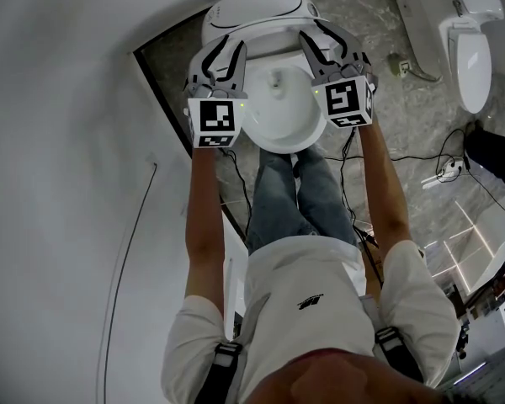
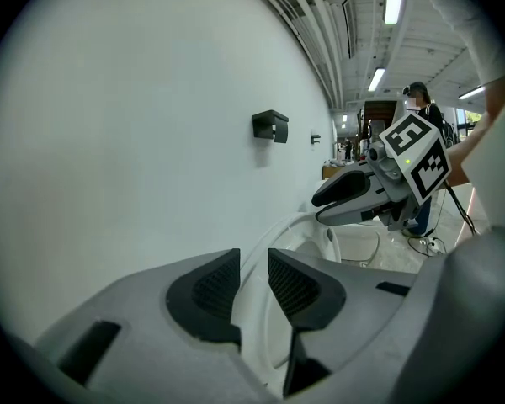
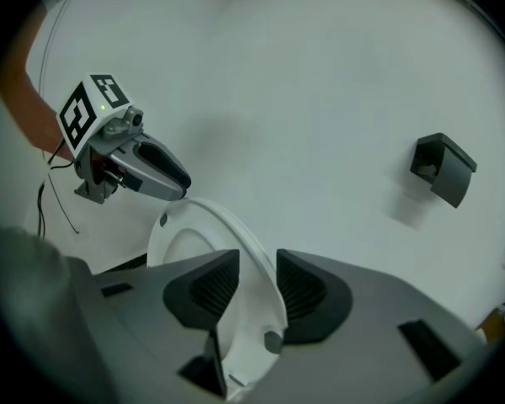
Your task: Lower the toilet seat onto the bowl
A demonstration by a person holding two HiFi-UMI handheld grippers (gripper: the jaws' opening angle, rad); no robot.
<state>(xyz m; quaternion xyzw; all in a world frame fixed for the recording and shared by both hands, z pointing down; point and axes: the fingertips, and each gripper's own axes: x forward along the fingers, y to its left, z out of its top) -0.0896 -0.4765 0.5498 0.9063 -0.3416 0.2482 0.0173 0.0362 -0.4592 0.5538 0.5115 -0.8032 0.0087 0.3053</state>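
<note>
The toilet seat (image 1: 283, 141) is sitting tilted at the upper middle of the head view. Its side rims are passing between the jaws of the left gripper (image 1: 223, 53) and the right gripper (image 1: 320, 45). Both grippers are standing released, their pads not pressing on it.

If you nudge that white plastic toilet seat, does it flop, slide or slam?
The white oval plastic toilet seat keeps a clean curve between the ribbed pads of the right hand-held gripper, so it is probably stiff. Its glossy surface looks slippery. The small grey round bumper underneath suggests it can land hard on the white ceramic bowl.
</note>
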